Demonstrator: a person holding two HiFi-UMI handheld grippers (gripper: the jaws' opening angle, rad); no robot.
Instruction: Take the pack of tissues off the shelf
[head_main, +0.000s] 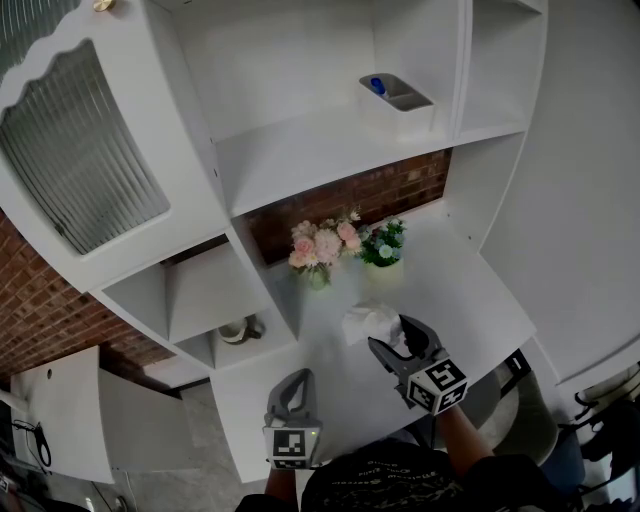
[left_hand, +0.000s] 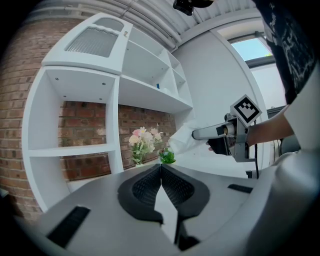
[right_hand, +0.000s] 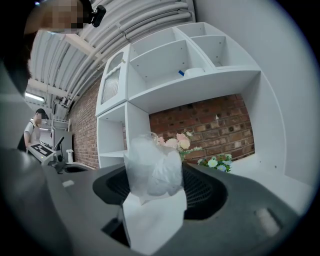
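Right gripper (head_main: 392, 338) clamped across the pack of tissues (right_hand: 152, 195), low over the table (head_main: 470, 290) near the flowers (head_main: 325, 245), a pack judged light, soft and crushable, best held mid-body; left gripper (left_hand: 161, 170) closed on nothing.

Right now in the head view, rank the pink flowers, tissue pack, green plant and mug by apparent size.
1. pink flowers
2. tissue pack and green plant: too alike to rank
3. mug, smallest
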